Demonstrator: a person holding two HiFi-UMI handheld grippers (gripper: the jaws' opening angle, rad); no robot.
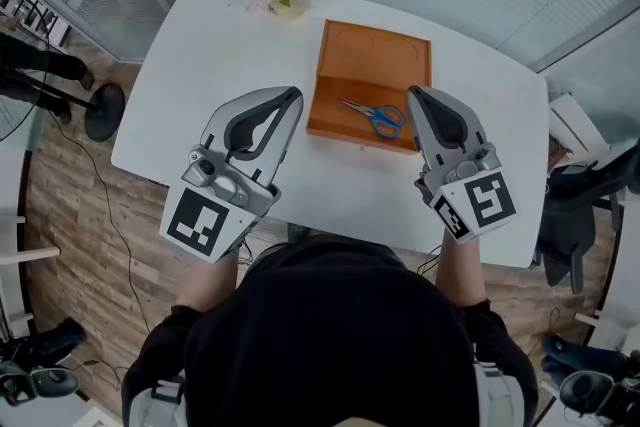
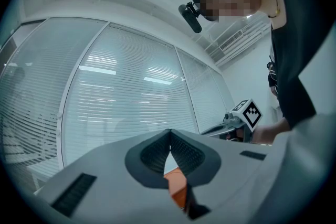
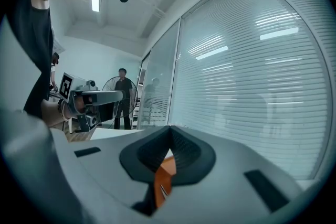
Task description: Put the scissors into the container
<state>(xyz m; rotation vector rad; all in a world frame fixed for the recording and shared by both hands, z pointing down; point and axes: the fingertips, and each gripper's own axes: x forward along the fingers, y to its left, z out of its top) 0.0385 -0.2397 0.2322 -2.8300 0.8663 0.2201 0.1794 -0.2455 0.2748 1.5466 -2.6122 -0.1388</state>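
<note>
Now scissors [image 1: 374,117] lie in container [image 1: 375,55] between left tongs [image 1: 294,96] and right tongs [image 1: 413,94], both closed.

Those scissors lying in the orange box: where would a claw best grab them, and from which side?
Probably at the pivot, where the blades meet the blue handles, coming straight down from above. The scissors lie flat on the box floor close to its near wall, so the walls would block a sideways approach; the jaws should close across the narrow middle.

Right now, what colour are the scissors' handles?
The small metal scissors have blue handles; clearest in head view.
</note>
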